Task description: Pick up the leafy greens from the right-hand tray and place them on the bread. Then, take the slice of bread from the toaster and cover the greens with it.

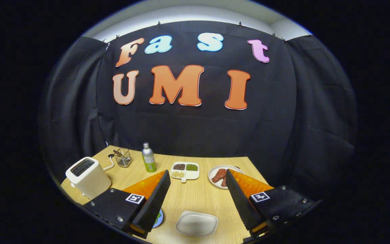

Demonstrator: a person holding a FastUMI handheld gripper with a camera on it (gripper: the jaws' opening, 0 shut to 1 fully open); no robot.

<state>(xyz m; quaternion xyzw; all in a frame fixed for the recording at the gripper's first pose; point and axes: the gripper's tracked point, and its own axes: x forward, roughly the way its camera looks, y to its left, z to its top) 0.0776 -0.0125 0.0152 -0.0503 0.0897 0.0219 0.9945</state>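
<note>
Fingers of the hand-held gripper (197,189) stand spread wide apart above the light wooden bench (195,196), with nothing held between them. Nearest of all, between the two fingers, a shallow white oblong dish (196,223) lies on the bench; whether anything sits in it I cannot tell. Just beside the left finger, a small round plate with a blue and green rim (158,218) peeks out from under it, mostly hidden.

Further on, ahead of the fingertips, a white divided tray with three compartments (185,170) rests on the bench, holding dark brown, green and pale yellowish bits, one kind to each compartment. To its right, partly behind the right finger, a round white plate (214,176) carries reddish-brown pieces (219,175) that look like meat. Leafy greens cannot be made out with any certainty from here.

Off to the left, well apart from the tray, a white two-slot toaster (88,177) stands near the bench edge; its slots look dark, and a slice of bread inside cannot be made out. Behind it, a clear square holder with a dark utensil in it (123,157) stands near the back of the bench, and a silver bottle with a green label (148,157) stands upright just beside it. Black cloth of the booth's wall (198,128) hangs beyond the bench.
</note>
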